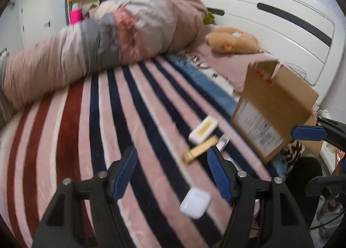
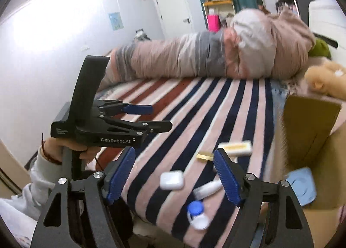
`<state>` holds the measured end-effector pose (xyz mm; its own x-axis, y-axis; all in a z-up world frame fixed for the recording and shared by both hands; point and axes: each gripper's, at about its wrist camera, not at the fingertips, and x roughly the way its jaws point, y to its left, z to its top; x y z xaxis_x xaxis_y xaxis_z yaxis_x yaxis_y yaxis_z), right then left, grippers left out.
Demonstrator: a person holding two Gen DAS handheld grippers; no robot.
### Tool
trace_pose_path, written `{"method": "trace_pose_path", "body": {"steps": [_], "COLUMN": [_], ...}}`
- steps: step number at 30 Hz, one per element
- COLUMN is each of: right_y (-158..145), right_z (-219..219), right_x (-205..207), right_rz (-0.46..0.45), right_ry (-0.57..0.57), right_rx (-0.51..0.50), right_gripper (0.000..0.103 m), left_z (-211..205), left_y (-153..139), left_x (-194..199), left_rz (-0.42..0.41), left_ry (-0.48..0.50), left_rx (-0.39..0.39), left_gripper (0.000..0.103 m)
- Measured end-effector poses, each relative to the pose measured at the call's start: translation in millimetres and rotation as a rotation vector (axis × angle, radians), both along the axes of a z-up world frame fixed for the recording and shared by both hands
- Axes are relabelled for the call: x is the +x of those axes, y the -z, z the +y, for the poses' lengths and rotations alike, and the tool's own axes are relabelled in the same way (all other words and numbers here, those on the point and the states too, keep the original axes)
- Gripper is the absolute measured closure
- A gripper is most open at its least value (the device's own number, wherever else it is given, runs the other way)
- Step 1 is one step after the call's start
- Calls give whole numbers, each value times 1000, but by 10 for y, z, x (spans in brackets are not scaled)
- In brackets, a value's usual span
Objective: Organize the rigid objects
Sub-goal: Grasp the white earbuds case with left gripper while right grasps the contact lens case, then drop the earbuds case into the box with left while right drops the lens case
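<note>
Small rigid items lie on a striped bed blanket (image 1: 108,118). A white earbud case (image 1: 195,202) (image 2: 172,180) lies nearest. Beyond it are a gold bar-shaped box (image 1: 200,149) (image 2: 204,156) and a white box with a gold label (image 1: 203,131) (image 2: 235,147). In the right wrist view a white tube (image 2: 207,189) and a contact-lens case with a blue cap (image 2: 196,213) lie near the bed edge. My left gripper (image 1: 173,172) is open and empty above the earbud case. My right gripper (image 2: 175,176) is open and empty over the same items.
An open cardboard box (image 1: 272,114) (image 2: 311,140) stands on the bed at the right, with a light blue item (image 2: 302,185) inside. A rolled duvet (image 1: 108,42) lies across the far side. A plush toy (image 1: 233,40) lies by the white headboard (image 1: 281,21).
</note>
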<state>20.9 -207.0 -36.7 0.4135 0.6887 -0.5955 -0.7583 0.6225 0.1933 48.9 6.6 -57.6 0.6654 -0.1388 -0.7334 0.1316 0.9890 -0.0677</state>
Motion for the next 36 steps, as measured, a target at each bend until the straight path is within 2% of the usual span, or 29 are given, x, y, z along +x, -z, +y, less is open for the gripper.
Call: {"method": "trace_pose_path", "body": {"steps": [3, 5, 8, 11, 14, 16, 17, 21, 24, 28, 36], "right_y": [270, 487, 796, 1096, 1267, 1323, 1332, 1336, 1329, 1327, 1307], "right_z": [78, 51, -1, -50, -75, -79, -85, -72, -61, -37, 27], "right_x": [-49, -58, -66, -76, -72, -55, -50, -80, -87, -88, -42], "right_rz": [36, 85, 110, 133, 109, 105, 105, 58, 45, 36, 41], "right_ry": [18, 34, 75, 69, 71, 66, 57, 42, 30, 38, 56], "right_rx": [-48, -73, -144, -214, -278, -297, -298, -331, -334, -331, -313], "right_gripper": [30, 31, 34, 41, 43, 55, 57, 68, 72, 75, 75], "left_z": [76, 37, -80, -264, -375, -392, -395, -396, -433, -493, -449], "left_y": [283, 434, 632, 751, 870, 940, 979, 1027, 1079, 1091, 1055], "left_x": [-30, -22, -5, -33, -49, -33, -23, 9, 23, 7, -10], "left_rz": [44, 70, 129, 158, 197, 217, 231, 263, 283, 269, 247], "left_ry": [23, 44, 94, 145, 196, 183, 176, 192, 216, 222, 211], "left_rx": [-45, -53, -78, -12, 7, 45, 59, 35, 42, 88, 72], "left_gripper": [39, 39, 39, 39, 39, 39, 40, 46, 55, 57, 58]}}
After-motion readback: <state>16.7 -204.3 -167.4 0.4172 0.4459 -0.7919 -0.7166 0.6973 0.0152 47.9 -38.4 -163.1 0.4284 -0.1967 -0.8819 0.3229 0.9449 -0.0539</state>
